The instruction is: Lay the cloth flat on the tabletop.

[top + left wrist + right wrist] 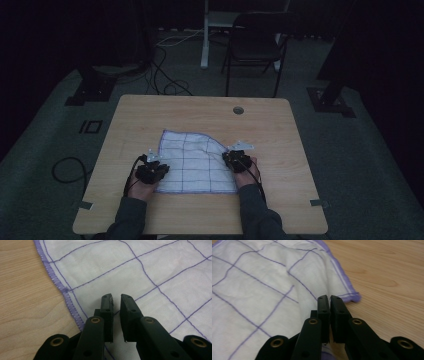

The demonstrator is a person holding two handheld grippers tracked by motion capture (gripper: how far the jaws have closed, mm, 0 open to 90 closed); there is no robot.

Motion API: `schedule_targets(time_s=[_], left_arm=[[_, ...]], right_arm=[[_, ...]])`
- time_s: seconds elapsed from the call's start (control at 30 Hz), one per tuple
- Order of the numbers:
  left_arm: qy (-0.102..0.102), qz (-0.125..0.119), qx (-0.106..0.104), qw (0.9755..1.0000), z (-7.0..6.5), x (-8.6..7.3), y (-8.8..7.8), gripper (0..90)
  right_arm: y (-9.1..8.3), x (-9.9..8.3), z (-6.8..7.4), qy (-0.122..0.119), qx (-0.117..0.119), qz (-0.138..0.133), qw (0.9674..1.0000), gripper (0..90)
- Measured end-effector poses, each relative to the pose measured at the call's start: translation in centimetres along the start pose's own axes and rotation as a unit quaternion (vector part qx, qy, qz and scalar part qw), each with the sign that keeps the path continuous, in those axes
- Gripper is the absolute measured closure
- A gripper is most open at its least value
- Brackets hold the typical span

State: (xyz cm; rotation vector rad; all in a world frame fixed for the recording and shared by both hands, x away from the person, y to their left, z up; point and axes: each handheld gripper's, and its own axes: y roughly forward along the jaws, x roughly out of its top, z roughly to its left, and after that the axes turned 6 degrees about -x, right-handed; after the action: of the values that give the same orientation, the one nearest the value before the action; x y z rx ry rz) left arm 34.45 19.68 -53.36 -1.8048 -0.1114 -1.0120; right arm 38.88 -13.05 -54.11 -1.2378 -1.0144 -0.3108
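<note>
Left gripper (116, 300): your jaws stand nearly together over the cloth's left edge, a slim gap between them; whether they pinch fabric, I cannot tell.
Cloth (192, 160): spread on the table (150, 110), one far corner folded.
Right gripper (329, 301): clenched at the right hem.
Left to do: probably lifting and folding.

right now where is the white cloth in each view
high view: the cloth lies mid-table between the two hands.
left gripper view: it covers the upper right, past the jaws, purple hem running down the left.
right gripper view: it covers the left, hem at the right.
shared landmark: the purple hem against the wooden table.
</note>
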Motion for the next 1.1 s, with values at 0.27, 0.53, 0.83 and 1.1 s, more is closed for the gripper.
schedule_targets(time_s=[0.27,0.53,0.83,1.1], left_arm=[[-0.003,-0.002,-0.002,1.0,0.2,0.0,0.0,81.7],[-0.004,-0.004,-0.005,1.0,0.3,-0.1,0.0,81.3],[-0.001,-0.004,-0.001,1.0,0.1,-0.1,0.0,80.2],[0.0,-0.007,-0.003,1.0,0.1,-0.2,0.0,80.3]], right_arm=[[0.0,-0.1,-1.3,0.008,-0.017,0.005,0.9998,88.2],[0.3,1.1,-3.0,-0.002,-0.051,0.009,0.9986,90.0],[0.5,1.8,-4.1,0.01,-0.011,-0.01,0.9998,85.6],[3.1,2.4,-3.8,-0.006,-0.009,0.026,0.9996,90.0]])
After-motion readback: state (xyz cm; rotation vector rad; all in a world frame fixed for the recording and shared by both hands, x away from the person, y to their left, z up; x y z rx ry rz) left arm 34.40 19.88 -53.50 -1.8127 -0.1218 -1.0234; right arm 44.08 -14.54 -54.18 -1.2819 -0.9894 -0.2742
